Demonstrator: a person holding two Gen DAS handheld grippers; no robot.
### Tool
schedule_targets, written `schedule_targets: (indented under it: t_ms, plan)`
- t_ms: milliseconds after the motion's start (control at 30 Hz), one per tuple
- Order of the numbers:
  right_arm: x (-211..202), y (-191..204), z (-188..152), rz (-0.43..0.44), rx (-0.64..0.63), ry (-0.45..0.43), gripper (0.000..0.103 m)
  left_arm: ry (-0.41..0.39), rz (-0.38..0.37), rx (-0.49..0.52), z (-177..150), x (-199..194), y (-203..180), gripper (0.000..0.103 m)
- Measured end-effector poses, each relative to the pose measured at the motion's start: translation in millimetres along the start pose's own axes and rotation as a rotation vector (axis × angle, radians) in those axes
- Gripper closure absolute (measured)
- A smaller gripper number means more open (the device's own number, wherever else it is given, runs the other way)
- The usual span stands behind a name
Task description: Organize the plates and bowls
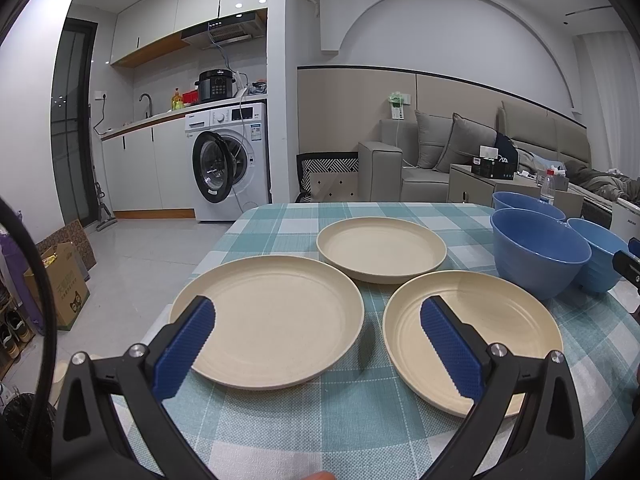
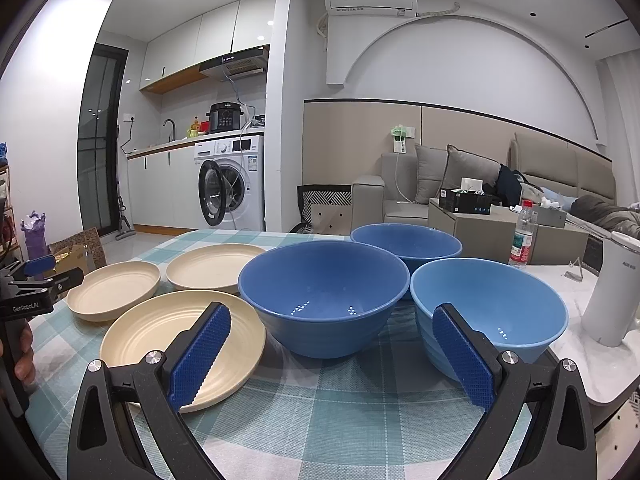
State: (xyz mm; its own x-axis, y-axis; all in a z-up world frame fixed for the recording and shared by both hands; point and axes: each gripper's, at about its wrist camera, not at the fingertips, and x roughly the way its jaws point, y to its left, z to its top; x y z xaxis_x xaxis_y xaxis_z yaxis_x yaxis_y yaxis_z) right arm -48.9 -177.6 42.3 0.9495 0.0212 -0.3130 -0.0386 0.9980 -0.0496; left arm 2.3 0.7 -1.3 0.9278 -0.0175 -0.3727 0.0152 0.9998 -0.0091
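Note:
Three cream plates lie on the checked tablecloth [image 1: 328, 432]: a near-left plate [image 1: 276, 320], a near-right plate [image 1: 496, 336] and a far plate [image 1: 380, 248]. Three blue bowls stand to their right: a middle bowl [image 2: 324, 300], a far bowl [image 2: 404, 244] and a lighter right bowl [image 2: 500, 312]. My left gripper [image 1: 316, 316] is open and empty, hovering above the two near plates. My right gripper [image 2: 332, 324] is open and empty, just in front of the middle and right bowls. The left gripper also shows at the left edge of the right wrist view [image 2: 40, 276].
A white appliance [image 2: 612, 292] and a water bottle [image 2: 522, 240] stand on the marble surface to the right. The table's left edge drops to the floor with cardboard boxes [image 1: 60, 284]. A washing machine [image 1: 232, 160] and a sofa [image 1: 440, 152] are beyond the table.

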Motion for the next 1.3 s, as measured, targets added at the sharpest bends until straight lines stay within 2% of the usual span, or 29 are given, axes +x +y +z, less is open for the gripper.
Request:
schedule_targets:
  t_ms: [233, 400, 1000, 1100, 1300]
  plan:
    - [1.8, 2.0, -0.3, 0.004, -0.025, 0.01, 0.0, 0.006, 0.0, 0.011, -2.4, 3.0, -1.9, 0.0]
    - [2.6, 9.9, 6.9, 0.016, -0.038, 0.025, 0.0, 0.007, -0.029, -0.008, 2.9, 0.0, -0.9, 0.0]
    - [6.2, 46.6, 68.7, 0.113, -0.085, 0.011, 0.0, 0.028, -0.053, -0.089, 47.4, 1.7, 14.4, 0.0]
    - [8.3, 52.7, 81.1, 0.141, -0.1, 0.002, 0.0, 0.04, -0.087, -0.12, 53.7, 6.7, 17.5, 0.0]
    - [17.5, 62.1, 98.6, 0.174, -0.096, 0.009, 0.0, 0.009, -0.063, -0.036, 65.6, 8.0, 7.1, 0.0]
